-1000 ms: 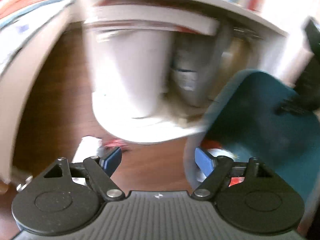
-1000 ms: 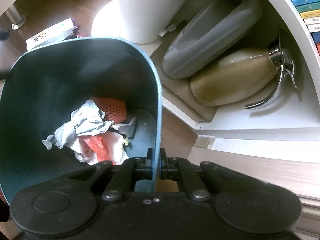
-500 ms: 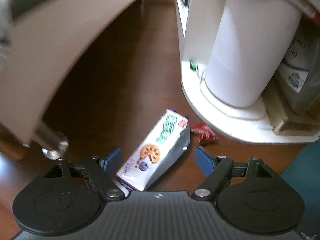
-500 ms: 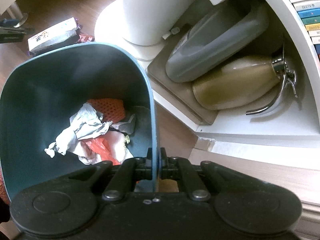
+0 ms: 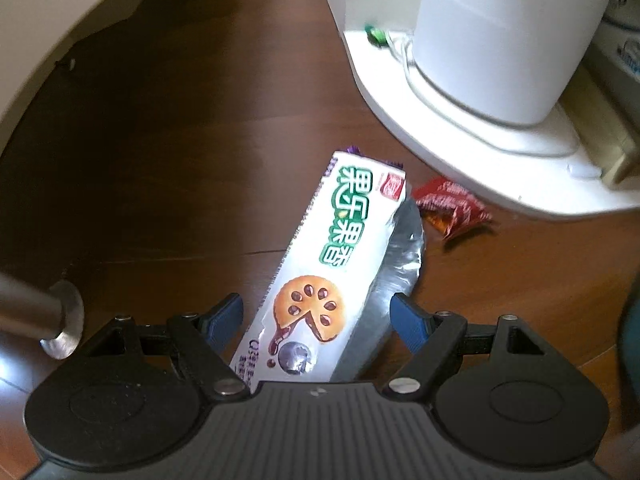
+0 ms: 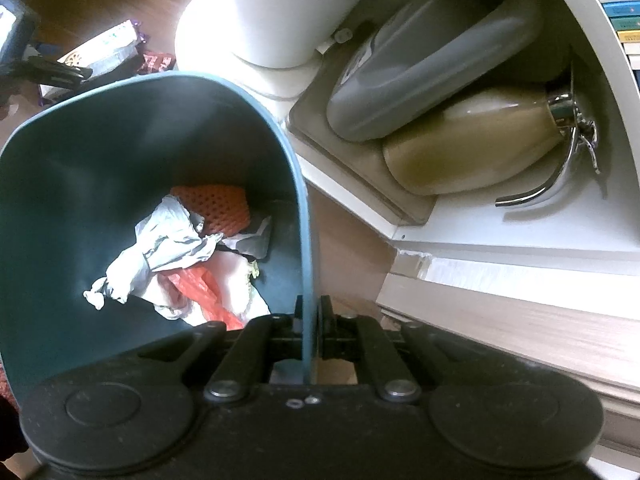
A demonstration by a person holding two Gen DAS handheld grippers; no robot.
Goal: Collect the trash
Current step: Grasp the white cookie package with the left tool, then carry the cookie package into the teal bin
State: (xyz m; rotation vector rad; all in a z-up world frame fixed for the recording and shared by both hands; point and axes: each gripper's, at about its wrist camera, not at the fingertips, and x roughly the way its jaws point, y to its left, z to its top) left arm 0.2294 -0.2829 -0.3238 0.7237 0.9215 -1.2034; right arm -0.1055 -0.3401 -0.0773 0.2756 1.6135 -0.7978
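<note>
A white biscuit wrapper (image 5: 328,268) with green writing lies on the dark wood floor, its near end between the open blue fingertips of my left gripper (image 5: 316,320). A small red wrapper (image 5: 452,208) lies just right of it. My right gripper (image 6: 308,332) is shut on the rim of a teal trash bin (image 6: 120,152), which holds crumpled paper, orange netting and red plastic. The biscuit wrapper (image 6: 104,46) and red wrapper (image 6: 160,62) also show beyond the bin in the right wrist view, with the left gripper beside them.
A white cylinder appliance (image 5: 504,32) stands on a white base (image 5: 460,140) right of the wrappers. A metal furniture foot (image 5: 64,324) is at the left. A low shelf holds a grey container (image 6: 432,68) and a beige jug (image 6: 480,144).
My left gripper swung away from the white appliance down to the floor and closed in on the biscuit wrapper, which now lies between its fingers. The right gripper keeps holding the bin, shifted slightly.
</note>
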